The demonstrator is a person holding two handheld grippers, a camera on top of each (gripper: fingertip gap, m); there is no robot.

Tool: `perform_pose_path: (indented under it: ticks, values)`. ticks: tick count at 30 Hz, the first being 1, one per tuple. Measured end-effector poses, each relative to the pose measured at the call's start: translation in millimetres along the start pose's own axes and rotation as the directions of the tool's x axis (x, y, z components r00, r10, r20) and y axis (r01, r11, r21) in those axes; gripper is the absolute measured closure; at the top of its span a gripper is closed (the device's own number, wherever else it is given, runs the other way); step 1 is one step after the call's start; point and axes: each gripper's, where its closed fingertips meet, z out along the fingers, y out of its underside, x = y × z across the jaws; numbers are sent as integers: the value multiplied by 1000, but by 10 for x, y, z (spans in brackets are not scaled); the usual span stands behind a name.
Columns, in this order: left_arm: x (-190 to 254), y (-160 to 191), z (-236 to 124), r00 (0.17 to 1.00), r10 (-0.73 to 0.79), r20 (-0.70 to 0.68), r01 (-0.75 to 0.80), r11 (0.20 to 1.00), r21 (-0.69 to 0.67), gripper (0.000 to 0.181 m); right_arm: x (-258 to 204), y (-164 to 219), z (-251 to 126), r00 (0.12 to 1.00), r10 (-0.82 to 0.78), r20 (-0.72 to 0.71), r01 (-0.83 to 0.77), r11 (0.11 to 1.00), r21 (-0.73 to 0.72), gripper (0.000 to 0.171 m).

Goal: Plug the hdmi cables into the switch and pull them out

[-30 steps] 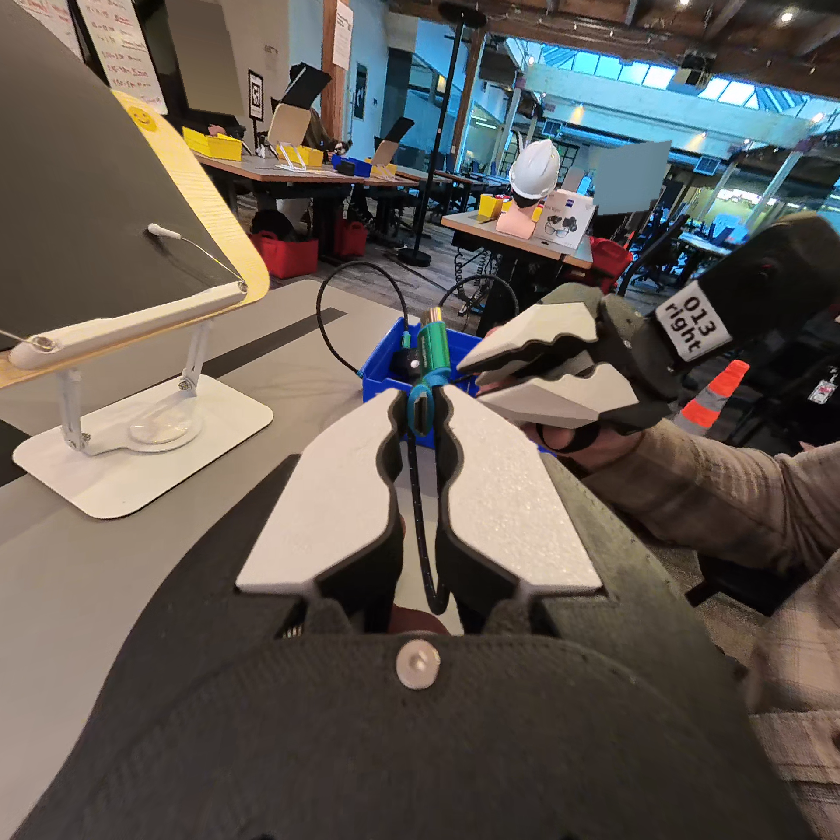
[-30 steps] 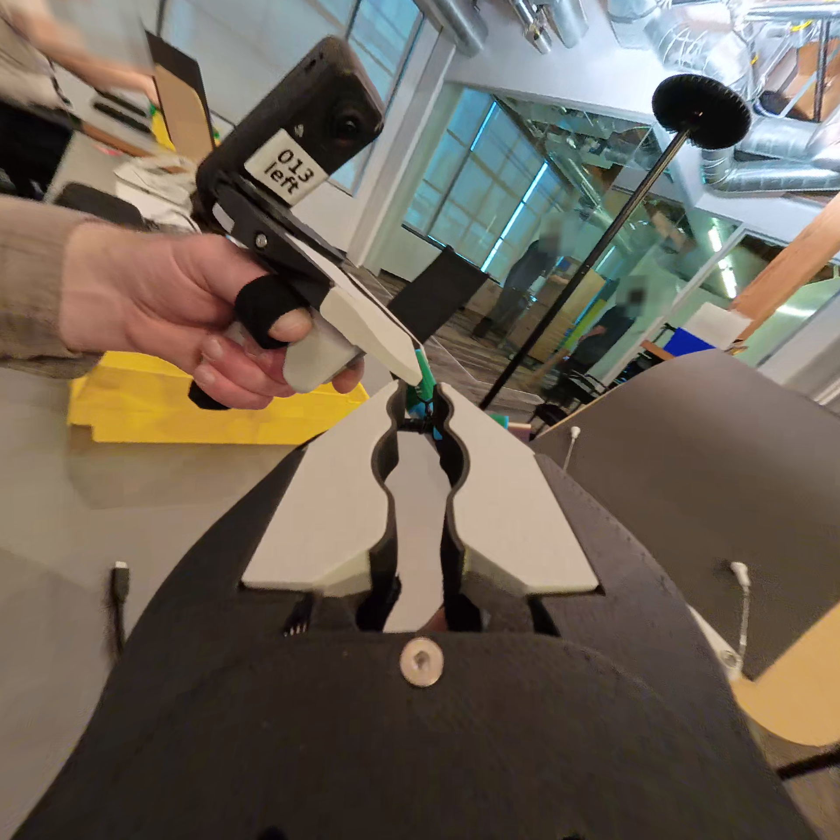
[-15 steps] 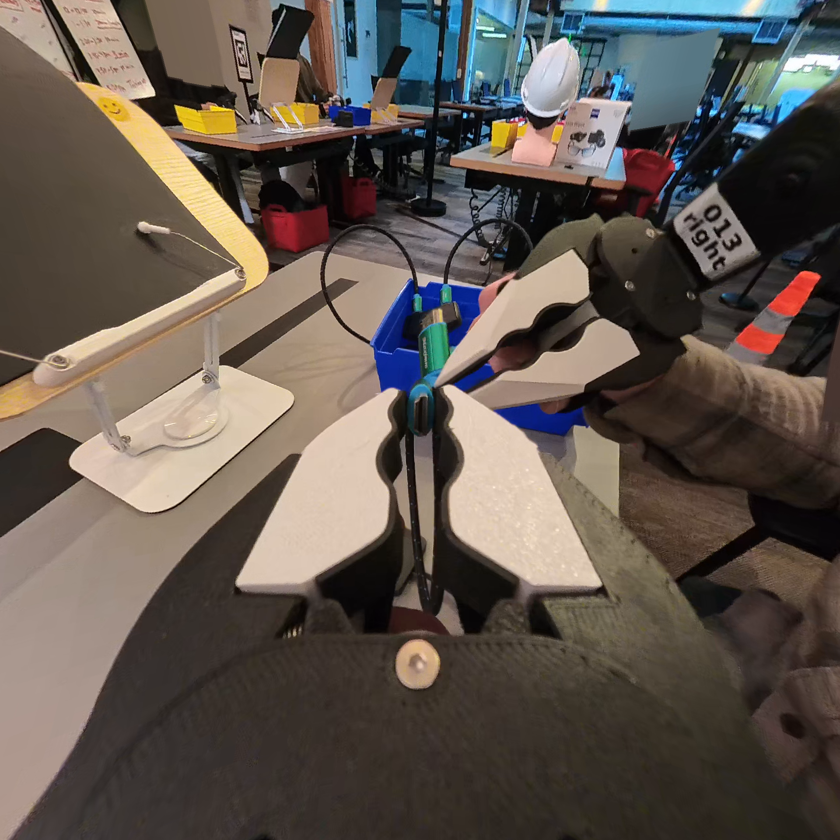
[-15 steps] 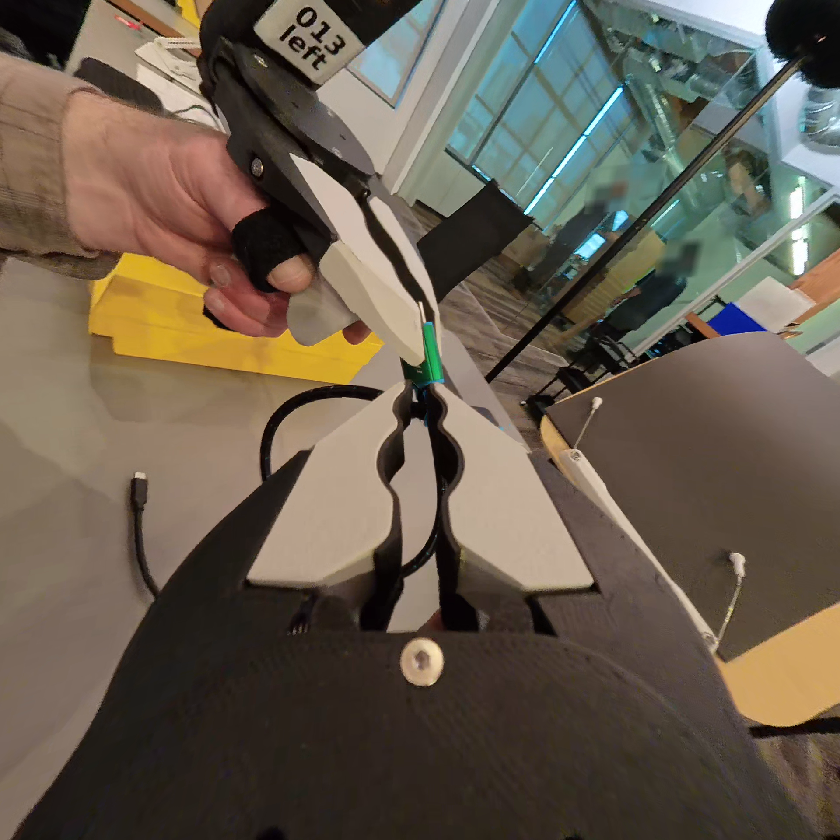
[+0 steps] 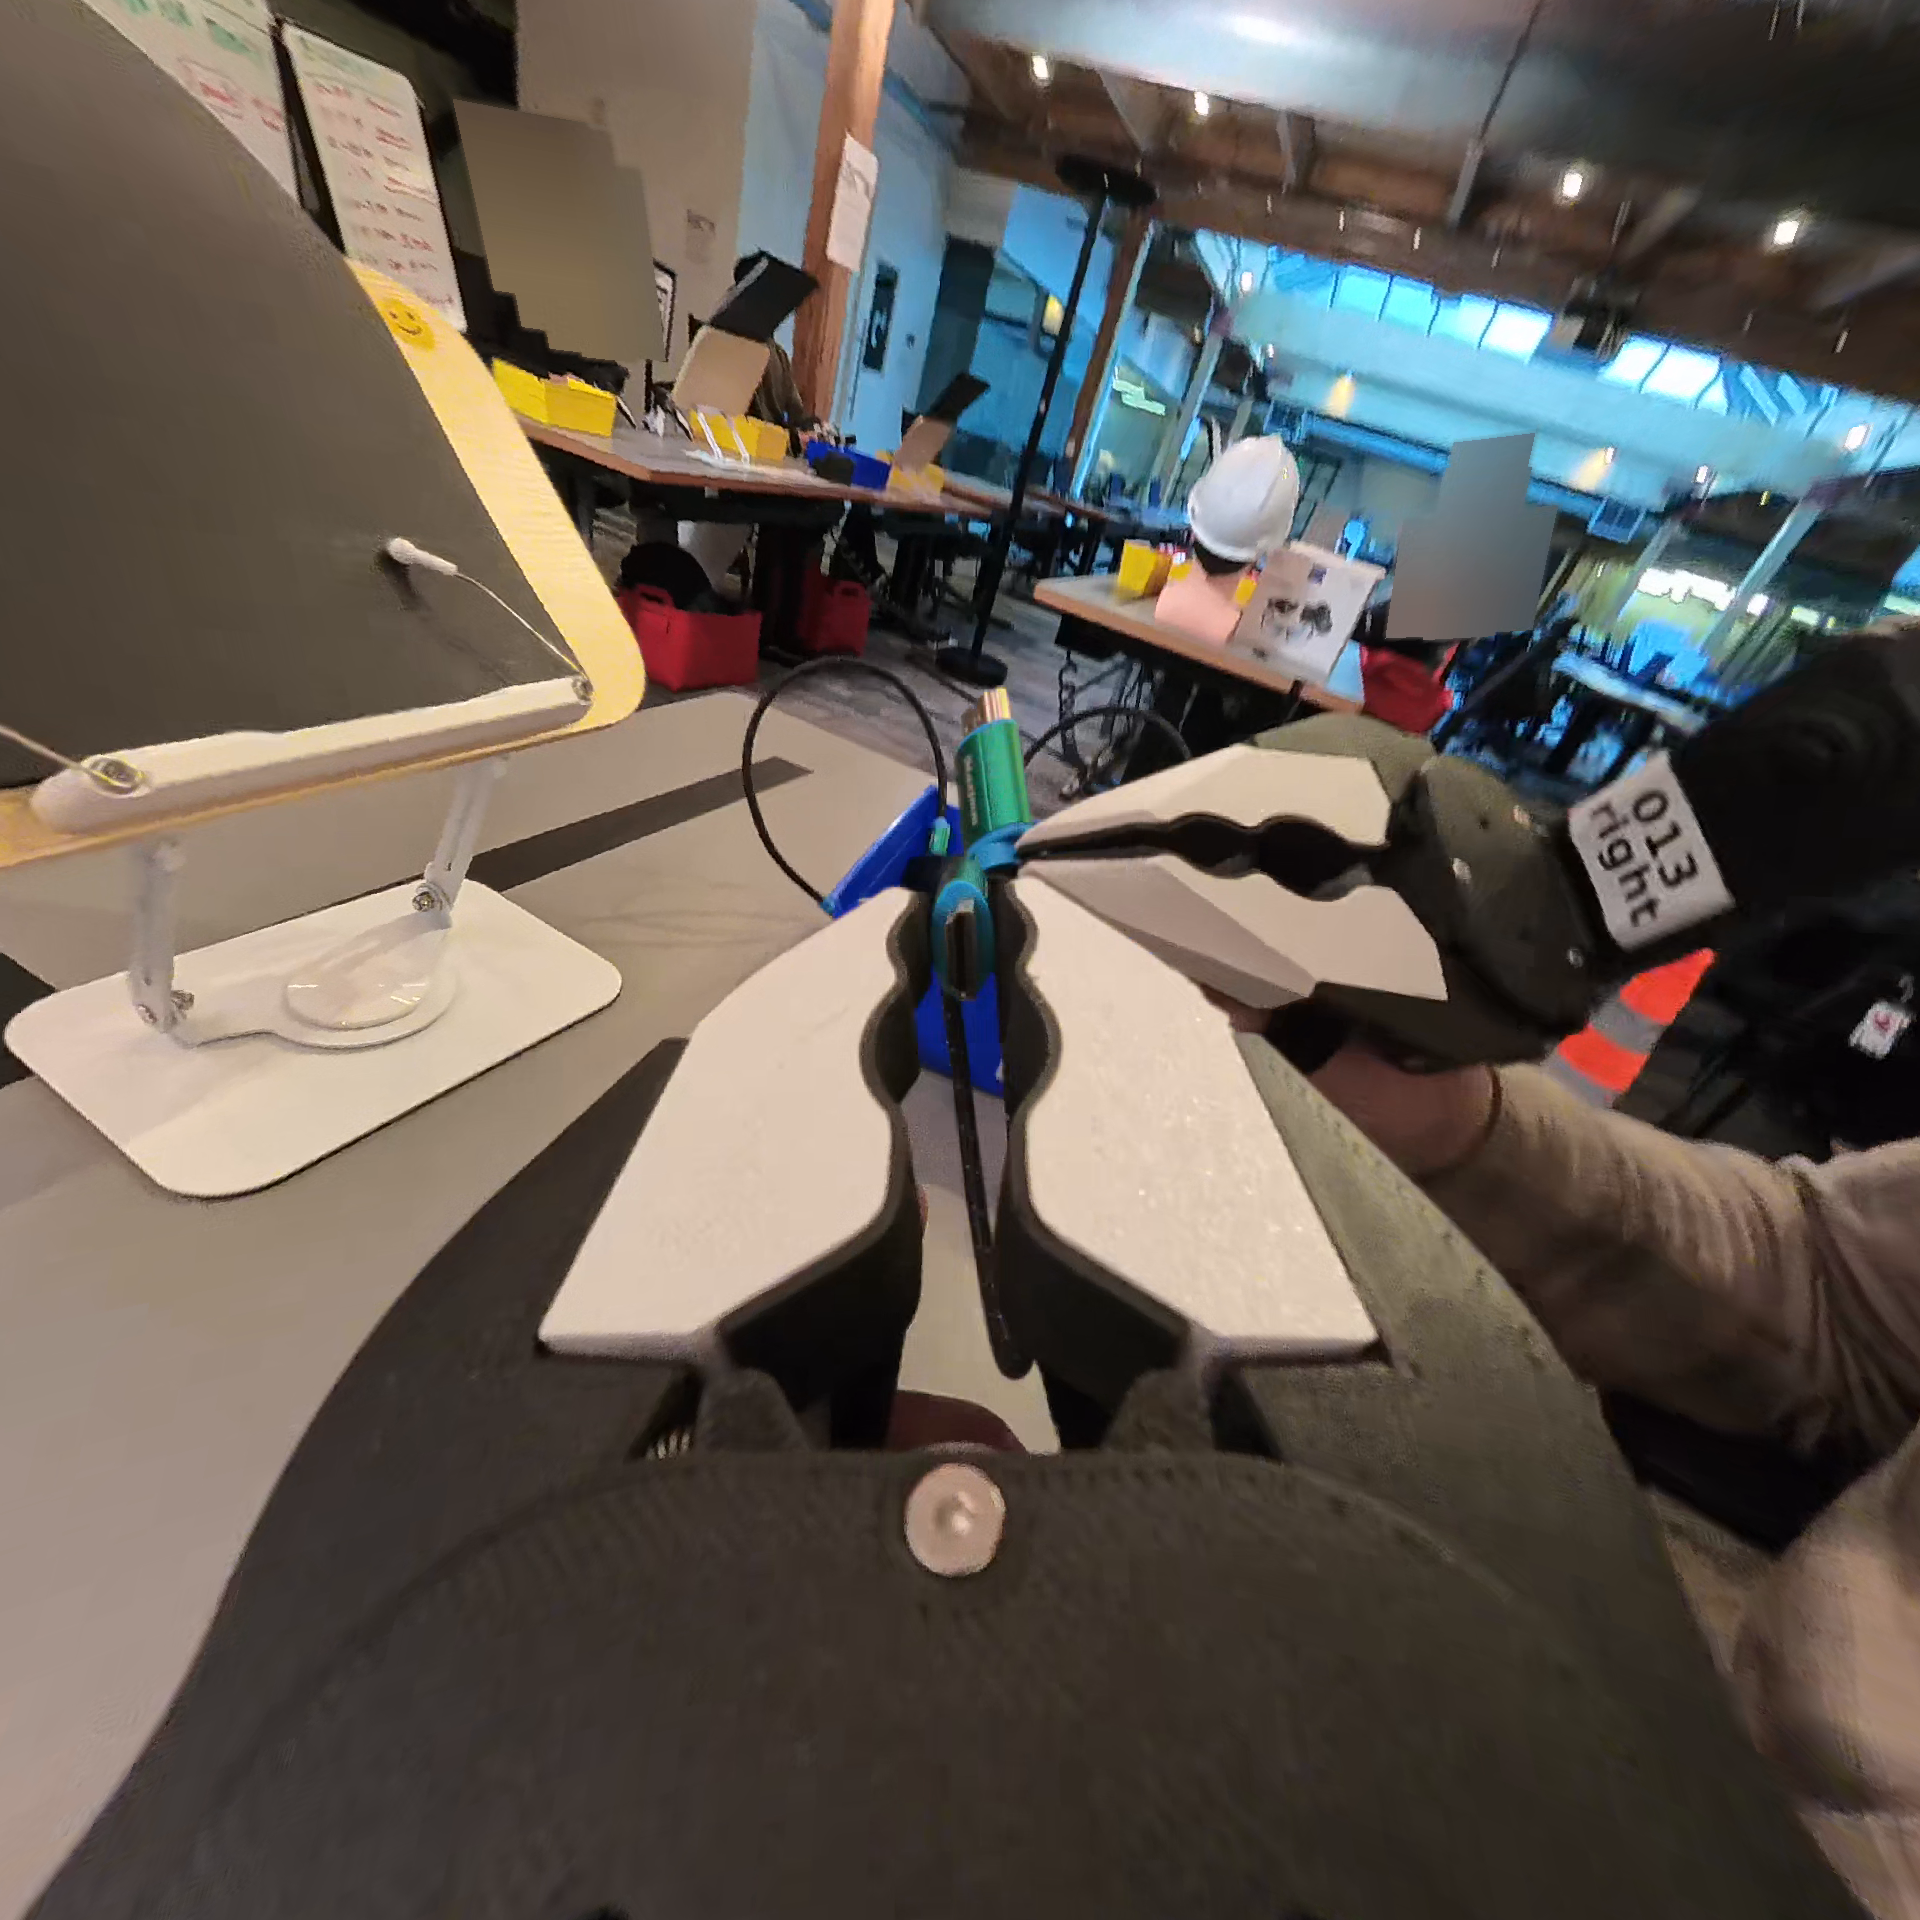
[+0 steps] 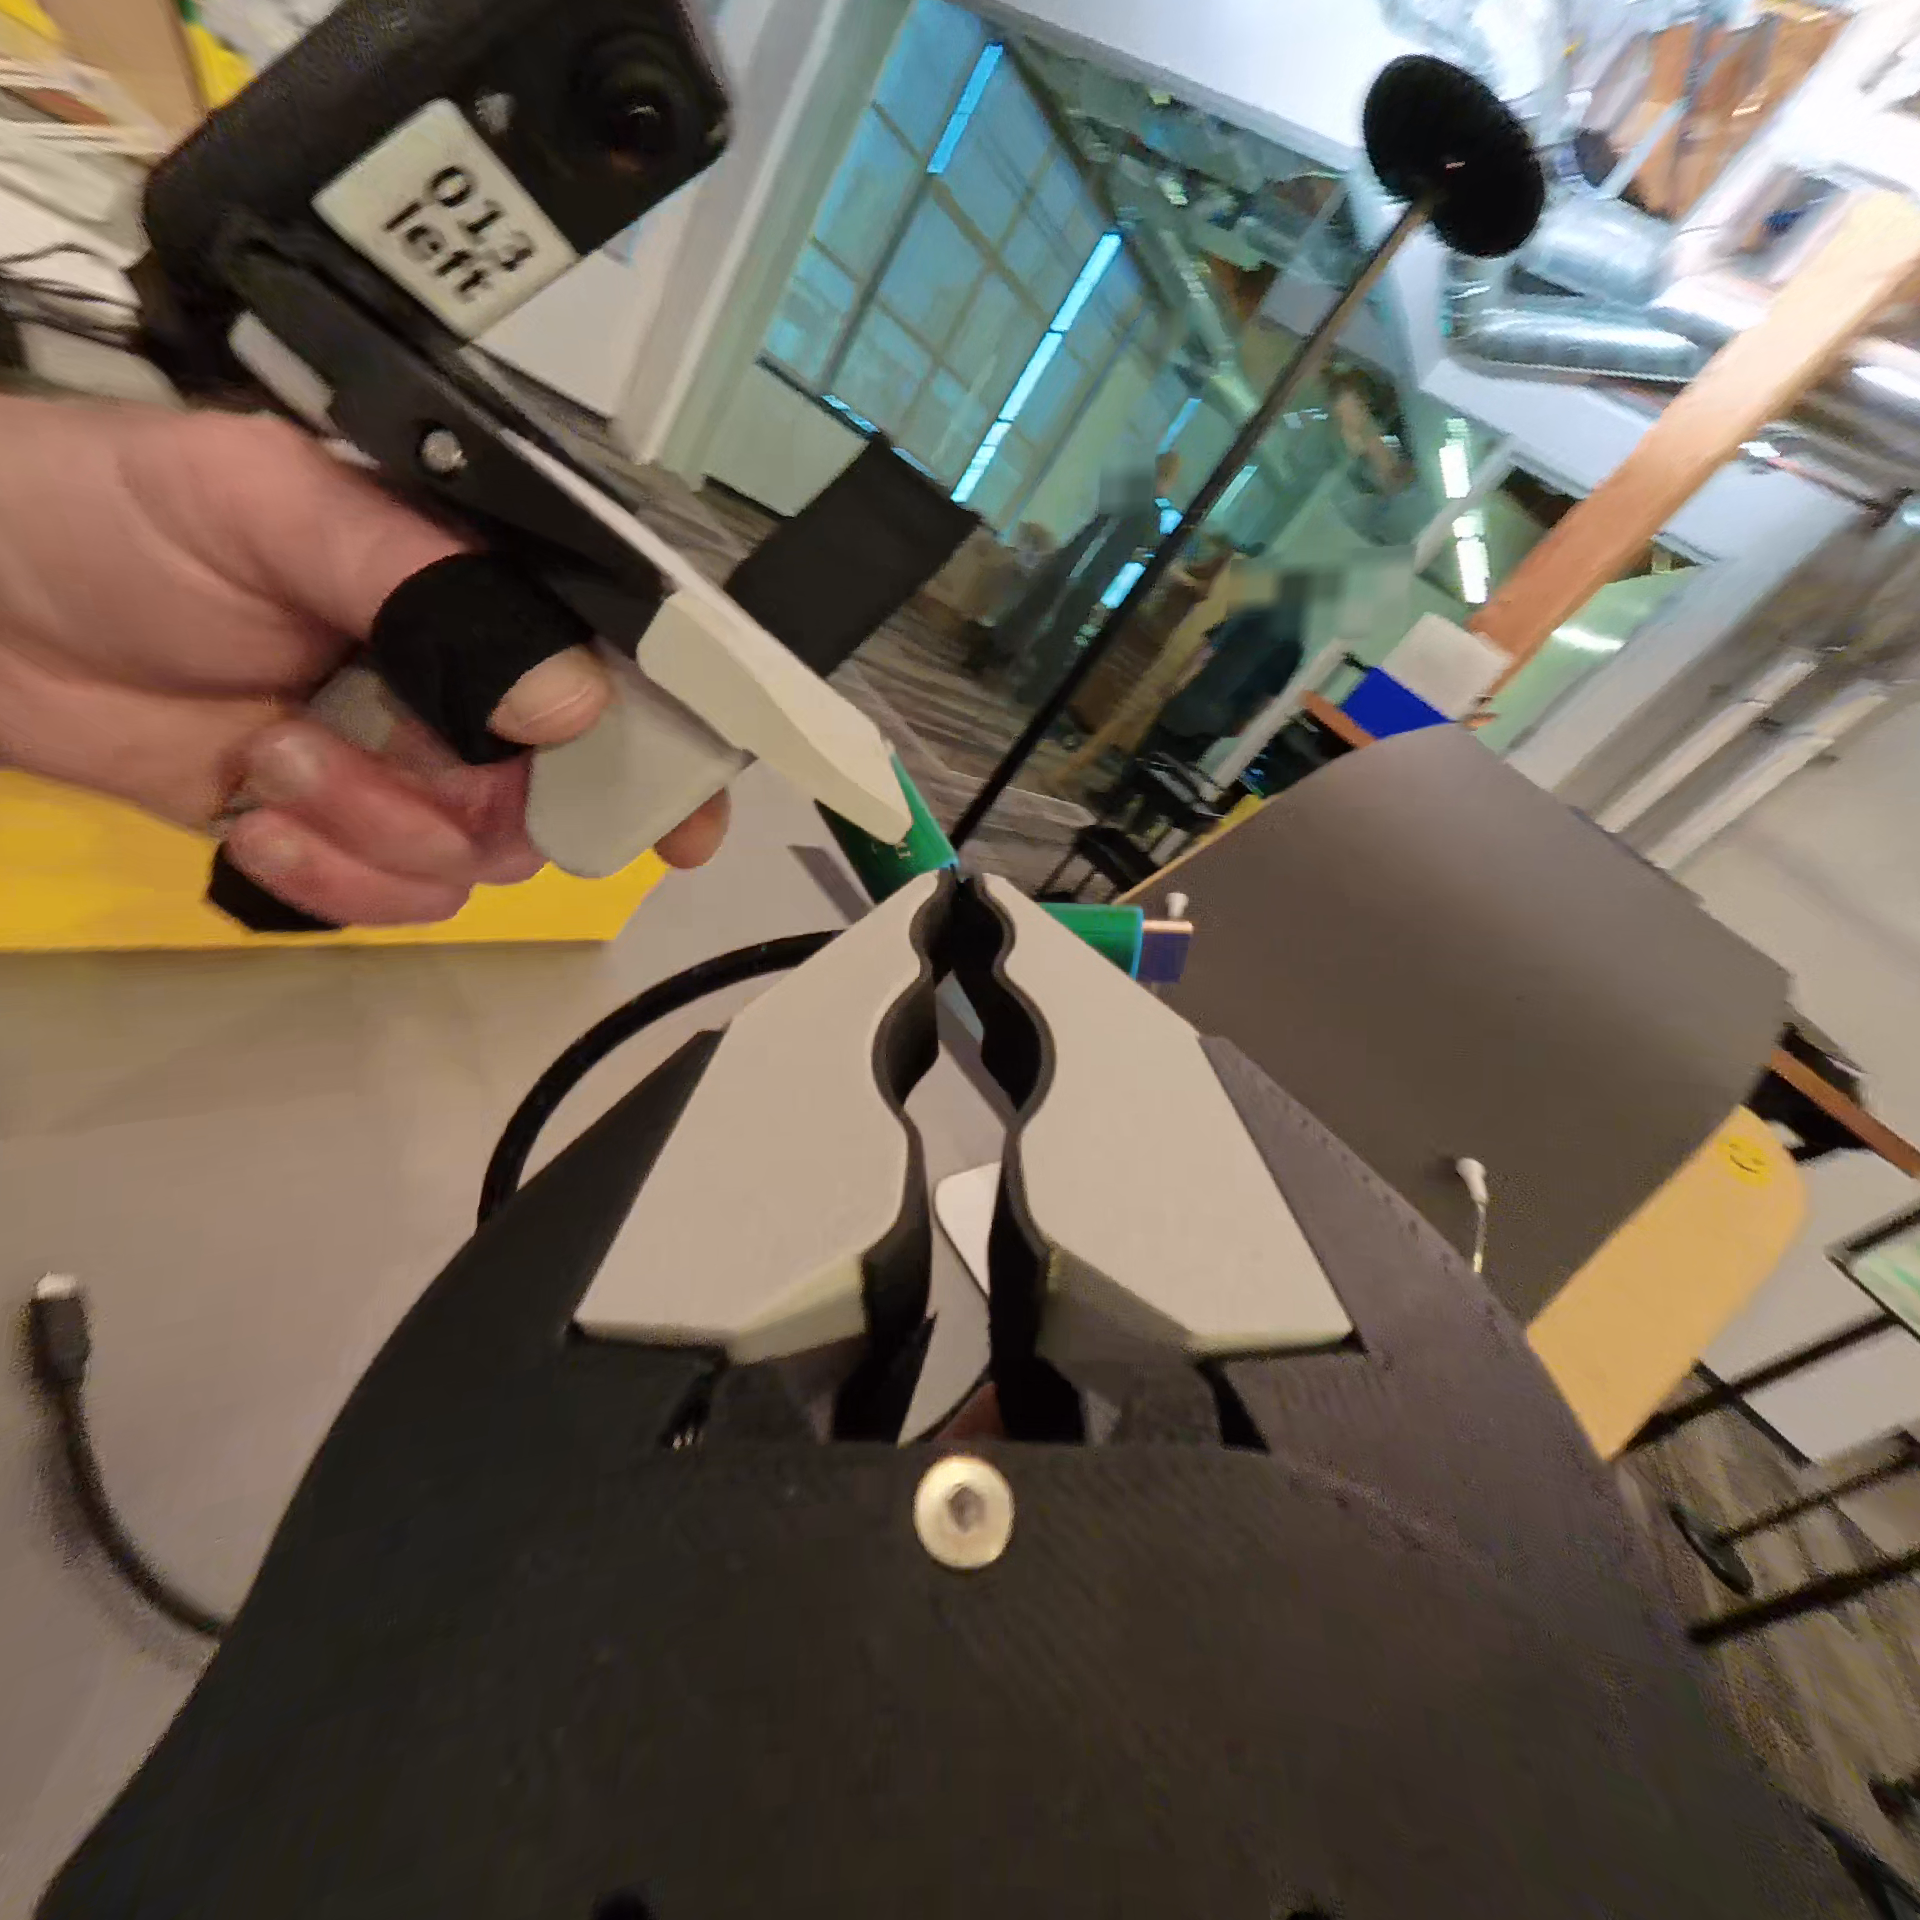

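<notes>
between both grippers — green hdmi plug (image 5: 992,790)

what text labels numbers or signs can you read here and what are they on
I won't quote writing; these things bear it:
White label on the right gripper: printed, legible.
White tag on the left gripper: printed, legible.
Green adapter: small print, blurred.
Wall sheets: handwriting, too small.
Tan board: smiley sticker, no words.

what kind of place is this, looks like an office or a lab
Probably an open-plan workshop or lab: rows of worktables with yellow parts bins, exposed ceiling ducts, and a white hard hat on a far table.
</notes>
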Motion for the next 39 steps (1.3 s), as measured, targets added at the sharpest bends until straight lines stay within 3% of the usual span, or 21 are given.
perform_pose_path:
  ticks: [3, 6, 8, 12, 15, 18, 22, 28, 31, 39]
  values:
    - [-10, -53, -3, 999, 18, 46, -20, 999, 46, 171, 63, -33, 19, 964, 263, -26, -261, 962, 77, 171]
    - [-13, -94, -9, 992, 63, 109, -71, 995, 76, 171, 115, -55, 27, 796, 601, 64, -603, 781, 160, 171]
    - [-12, -114, -10, 984, 93, 150, -107, 990, 88, 170, 128, -64, 26, 637, 758, 142, -769, 612, 182, 171]
    - [-4, -175, -43, 951, 191, 245, -221, 970, 101, 170, 99, -107, 21, 274, 897, 346, -958, 222, 182, 171]
    - [7, -208, -71, 888, 316, 335, -361, 929, 80, 170, 37, -116, 48, 201, 895, 399, -976, 148, 161, 171]
    - [31, -228, -76, 827, 414, 380, -462, 886, 42, 170, 7, -110, 69, 310, 868, 387, -950, 265, 167, 171]
    - [18, -175, -46, 828, 445, 341, -474, 880, 2, 170, -9, -65, 77, 556, 771, 310, -830, 536, 153, 171]
    - [-5, -142, -41, 845, 457, 277, -456, 887, -71, 170, -64, -30, 24, 894, 392, 217, -418, 904, 89, 166]
    - [-19, -114, -47, 854, 461, 241, -447, 887, -115, 170, -66, -5, -2, 952, 242, 186, -256, 965, 59, 163]
    - [85, 33, -21, 848, 516, 122, -481, 845, -232, 170, -148, 33, -91, 968, 39, 249, -46, 999, 23, 166]
